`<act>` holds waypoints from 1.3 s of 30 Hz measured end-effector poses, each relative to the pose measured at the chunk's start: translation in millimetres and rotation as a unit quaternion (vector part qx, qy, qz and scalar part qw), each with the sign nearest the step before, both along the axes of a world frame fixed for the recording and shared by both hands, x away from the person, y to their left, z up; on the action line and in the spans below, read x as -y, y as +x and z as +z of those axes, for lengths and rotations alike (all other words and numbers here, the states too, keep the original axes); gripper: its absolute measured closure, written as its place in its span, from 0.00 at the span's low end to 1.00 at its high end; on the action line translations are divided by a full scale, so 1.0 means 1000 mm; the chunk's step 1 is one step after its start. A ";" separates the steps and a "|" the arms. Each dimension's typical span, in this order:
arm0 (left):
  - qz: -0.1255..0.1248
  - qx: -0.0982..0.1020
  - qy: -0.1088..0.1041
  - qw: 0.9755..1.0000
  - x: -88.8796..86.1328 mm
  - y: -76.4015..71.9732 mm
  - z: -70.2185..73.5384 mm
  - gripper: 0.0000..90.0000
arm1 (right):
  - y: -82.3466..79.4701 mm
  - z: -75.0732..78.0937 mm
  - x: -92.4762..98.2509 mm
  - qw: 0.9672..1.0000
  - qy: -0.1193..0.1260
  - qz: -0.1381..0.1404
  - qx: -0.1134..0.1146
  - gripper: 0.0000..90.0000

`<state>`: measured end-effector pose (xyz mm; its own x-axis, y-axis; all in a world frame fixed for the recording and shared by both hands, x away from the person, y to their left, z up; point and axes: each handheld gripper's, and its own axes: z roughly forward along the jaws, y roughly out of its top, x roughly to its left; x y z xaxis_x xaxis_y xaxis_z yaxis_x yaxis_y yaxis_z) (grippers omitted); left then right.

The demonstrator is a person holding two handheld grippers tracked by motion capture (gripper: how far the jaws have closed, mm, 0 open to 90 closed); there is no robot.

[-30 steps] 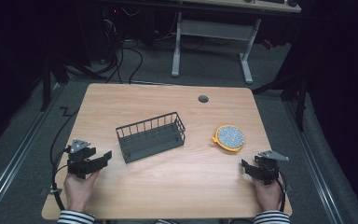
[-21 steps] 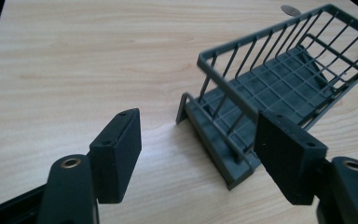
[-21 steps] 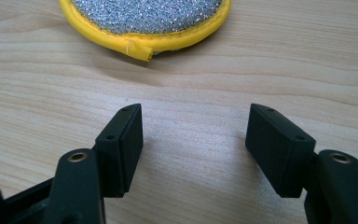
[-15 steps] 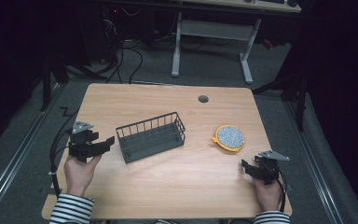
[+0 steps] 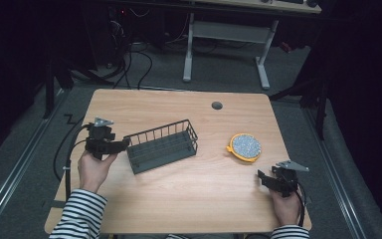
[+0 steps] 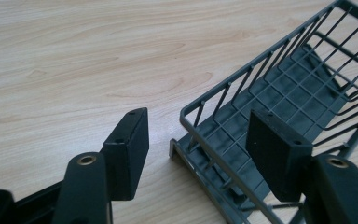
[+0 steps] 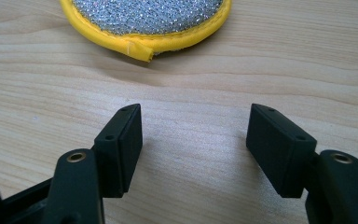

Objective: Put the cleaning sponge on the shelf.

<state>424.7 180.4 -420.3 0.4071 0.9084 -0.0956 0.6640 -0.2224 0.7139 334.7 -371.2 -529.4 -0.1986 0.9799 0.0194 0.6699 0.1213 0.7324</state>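
- Now the left tool (image 5: 121, 145) sits at the near-left end of the basket (image 5: 163, 145), seen from above on the desk (image 5: 189, 199).
- Its jaws have just been closing, yet a wide gap is left: in the left gripper view one pad (image 6: 131, 149) stands outside the basket's (image 6: 279, 116) corner, over bare wood, and the other hangs above the basket's floor.
- The corner rim of the basket lies between the two pads; neither pad presses on the wire, so nothing is gripped.
- The basket itself is a dark wire one, lying slantwise near the middle of the desk, its far end turned toward the scrubber (image 5: 244, 147).
- The scrubber, a round silver pad with a yellow edge, lies flat to the right of the basket, apart from it.
- The right tool (image 5: 262, 178) rests low on the desk, on the near side of the scrubber and farther from the basket.
- In the right gripper view its jaws stand wide with bare wood between them; the scrubber (image 7: 149, 23) lies just ahead of the pads, untouched.
- A small dark round grommet (image 5: 217, 105) sits in the desk beyond the basket.
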 end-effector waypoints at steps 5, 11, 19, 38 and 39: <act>-0.005 -0.013 0.014 1.000 0.008 0.011 -0.004 0.47 | 0.000 0.000 0.000 1.000 0.001 -0.001 -0.001 0.40; -0.001 -0.031 0.039 0.999 0.010 0.022 -0.013 0.53 | -0.001 0.000 0.001 1.000 0.006 -0.002 -0.001 0.40; -0.010 -0.046 0.050 0.998 0.012 0.025 -0.018 0.69 | -0.001 0.000 0.001 1.000 0.005 -0.001 -0.001 0.40; -0.024 -0.045 0.052 0.997 0.019 0.020 -0.018 0.76 | -0.001 0.000 0.000 1.000 0.003 -0.001 -0.002 0.40; -0.025 -0.044 0.050 0.997 0.020 0.019 -0.019 0.76 | -0.001 0.000 0.000 1.000 0.003 -0.001 -0.002 0.40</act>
